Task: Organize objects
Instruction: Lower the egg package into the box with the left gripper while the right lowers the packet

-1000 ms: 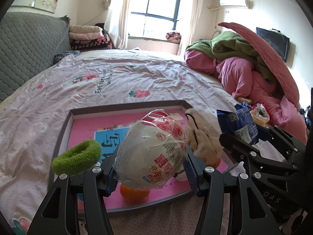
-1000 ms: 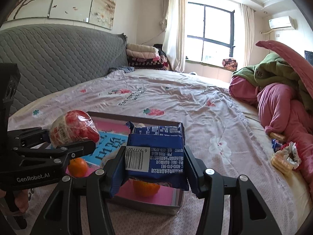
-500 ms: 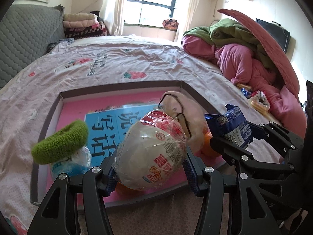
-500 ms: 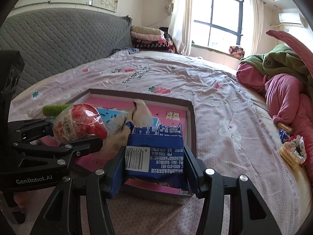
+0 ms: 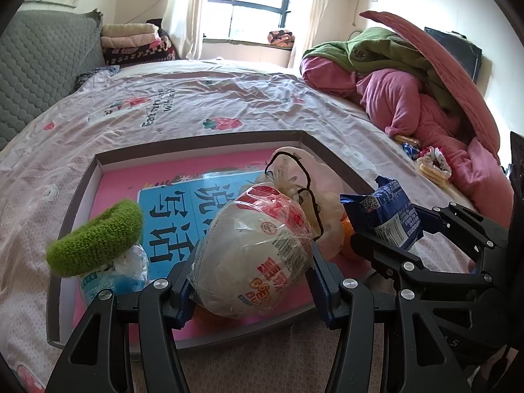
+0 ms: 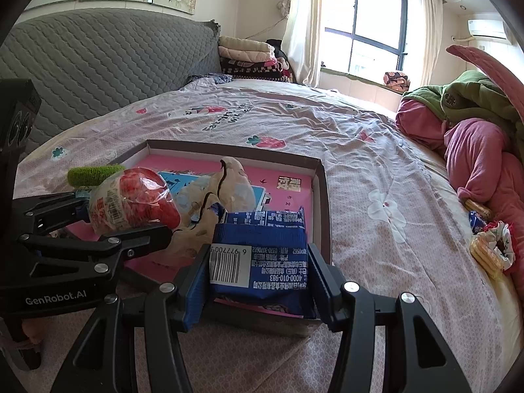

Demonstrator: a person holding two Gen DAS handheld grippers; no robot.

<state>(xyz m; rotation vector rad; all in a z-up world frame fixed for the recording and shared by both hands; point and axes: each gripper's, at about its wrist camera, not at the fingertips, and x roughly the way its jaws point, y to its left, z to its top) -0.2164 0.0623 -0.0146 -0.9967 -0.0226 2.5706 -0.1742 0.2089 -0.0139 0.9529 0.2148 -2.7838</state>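
Note:
My left gripper (image 5: pixel 252 281) is shut on a round white snack in clear red-printed wrap (image 5: pixel 255 255), held over the front edge of a shallow grey box with a pink and blue floor (image 5: pixel 203 170). The snack also shows in the right wrist view (image 6: pixel 134 201). My right gripper (image 6: pixel 258 278) is shut on a blue snack packet (image 6: pixel 262 258), held over the box's front right corner (image 6: pixel 322 216); the packet shows in the left wrist view (image 5: pixel 389 216). Inside the box lie a green knitted ring (image 5: pixel 98 239), a beige pouch with a black cord (image 5: pixel 304 177) and an orange, mostly hidden.
The box sits on a pink floral bedsheet (image 6: pixel 294 121). Loose snacks and a scrunchie (image 6: pixel 494 249) lie at the right by a heap of pink and green quilts (image 5: pixel 409 75). A grey headboard (image 6: pixel 98 59) runs along the left, with folded blankets beyond it.
Both grippers have moved forward and lower over the box with their loads still held. The box's floor and the beige pouch now show more fully.

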